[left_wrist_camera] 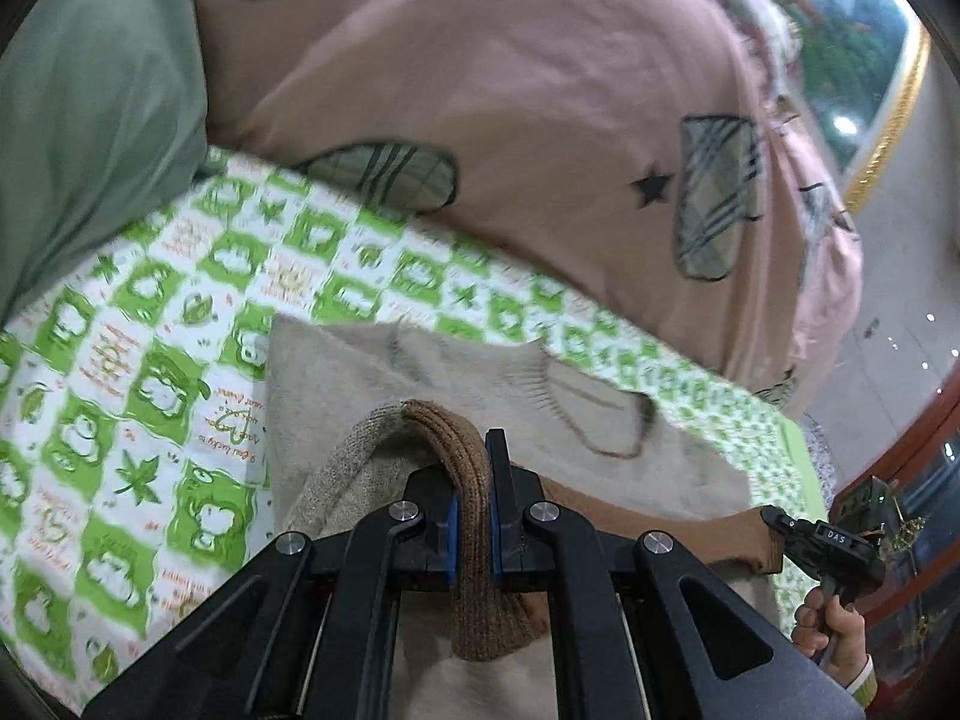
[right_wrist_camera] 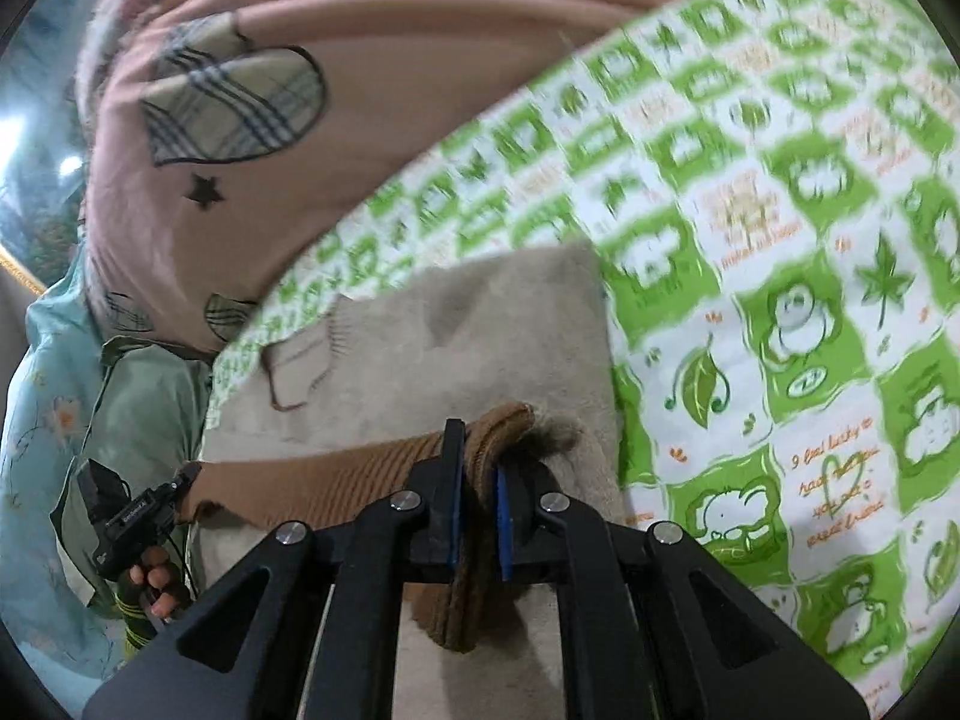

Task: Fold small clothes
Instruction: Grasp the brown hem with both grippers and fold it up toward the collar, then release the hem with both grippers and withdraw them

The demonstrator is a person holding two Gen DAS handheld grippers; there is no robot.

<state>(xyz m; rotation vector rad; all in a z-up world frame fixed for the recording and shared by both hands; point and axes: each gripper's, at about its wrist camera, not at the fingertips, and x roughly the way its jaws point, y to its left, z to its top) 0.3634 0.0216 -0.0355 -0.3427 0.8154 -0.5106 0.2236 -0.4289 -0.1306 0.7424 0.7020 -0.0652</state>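
A small beige knit sweater point(left_wrist_camera: 456, 384) with a brown ribbed hem point(left_wrist_camera: 474, 480) lies on a green-and-white patterned sheet point(left_wrist_camera: 150, 372). My left gripper point(left_wrist_camera: 474, 468) is shut on one end of the brown hem, lifted over the sweater body. My right gripper point(right_wrist_camera: 477, 462) is shut on the other end of the hem point(right_wrist_camera: 336, 480). The sweater's collar shows in both views point(right_wrist_camera: 300, 360). The right gripper also shows at the left wrist view's right edge point(left_wrist_camera: 774, 522), and the left gripper in the right wrist view point(right_wrist_camera: 186, 480).
A pink quilt point(left_wrist_camera: 510, 90) with plaid patches lies heaped beyond the sweater and also shows in the right wrist view point(right_wrist_camera: 270, 120). A green cloth point(left_wrist_camera: 90, 120) lies at the left. A light blue floral cloth point(right_wrist_camera: 36, 420) lies at the left of the right wrist view.
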